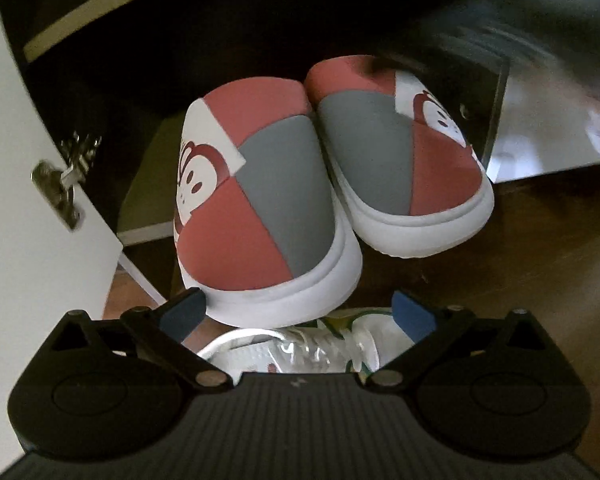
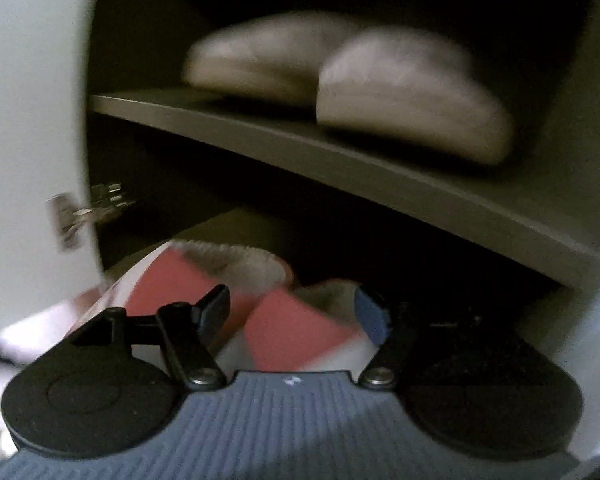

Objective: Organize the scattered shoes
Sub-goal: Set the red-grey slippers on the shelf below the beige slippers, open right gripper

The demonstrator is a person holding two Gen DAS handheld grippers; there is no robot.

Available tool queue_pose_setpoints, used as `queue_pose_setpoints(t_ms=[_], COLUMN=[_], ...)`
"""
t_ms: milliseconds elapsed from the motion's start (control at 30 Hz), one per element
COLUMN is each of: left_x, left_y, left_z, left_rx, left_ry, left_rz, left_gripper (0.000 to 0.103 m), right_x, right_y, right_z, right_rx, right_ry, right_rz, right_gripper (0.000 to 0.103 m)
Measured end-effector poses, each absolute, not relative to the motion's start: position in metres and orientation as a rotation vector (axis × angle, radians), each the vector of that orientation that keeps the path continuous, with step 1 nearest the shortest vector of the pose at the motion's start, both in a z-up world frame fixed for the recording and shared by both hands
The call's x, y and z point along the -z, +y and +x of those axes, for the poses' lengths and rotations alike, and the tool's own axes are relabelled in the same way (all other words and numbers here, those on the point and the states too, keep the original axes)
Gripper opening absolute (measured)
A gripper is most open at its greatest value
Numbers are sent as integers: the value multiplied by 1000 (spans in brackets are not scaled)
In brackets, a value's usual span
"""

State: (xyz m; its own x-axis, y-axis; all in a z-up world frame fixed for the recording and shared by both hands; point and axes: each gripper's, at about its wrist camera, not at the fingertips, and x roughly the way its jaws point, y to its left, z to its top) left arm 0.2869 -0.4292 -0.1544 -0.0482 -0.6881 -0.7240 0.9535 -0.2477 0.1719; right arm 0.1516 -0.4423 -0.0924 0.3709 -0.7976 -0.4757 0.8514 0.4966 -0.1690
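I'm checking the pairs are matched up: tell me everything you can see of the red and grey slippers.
The red and grey slippers are a matching pair: soft-looking uppers in red and grey patches, a white panel with a dark red cartoon face, thick white soles, fleecy lining. They sit side by side, touching, toes outward, at the cabinet opening's lower level, heels inside.

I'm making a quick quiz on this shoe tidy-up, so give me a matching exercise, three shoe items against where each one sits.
Items:
1. red-and-grey slippers
2. beige slippers
3. white sneaker

Places:
A. on the upper cabinet shelf
B. side by side at the cabinet's bottom opening
C. directly below the left gripper, between its open fingers

Pairs: 1-B, 2-A, 3-C
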Motion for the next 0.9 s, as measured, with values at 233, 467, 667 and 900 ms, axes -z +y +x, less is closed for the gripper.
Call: queue_pose_setpoints(t_ms=[233, 467, 667, 900], left_x=[157, 161, 164, 168], left_y=[-434, -451, -496, -523], left_z=[284, 284, 284, 284], left_rx=[1646, 1642, 1642, 1622], left_ry=[338, 282, 264, 234], left_rz=[894, 879, 846, 851], left_gripper=[101, 102, 102, 102], right_x=[131, 151, 160, 164], right_y=[-389, -425, -453, -489], right_z=[125, 160, 167, 169], right_rx=[993, 1075, 1119, 1109], right_ry=[708, 688, 674, 676], right_rz=[530, 590, 563, 554], right_gripper=[17, 16, 16, 18])
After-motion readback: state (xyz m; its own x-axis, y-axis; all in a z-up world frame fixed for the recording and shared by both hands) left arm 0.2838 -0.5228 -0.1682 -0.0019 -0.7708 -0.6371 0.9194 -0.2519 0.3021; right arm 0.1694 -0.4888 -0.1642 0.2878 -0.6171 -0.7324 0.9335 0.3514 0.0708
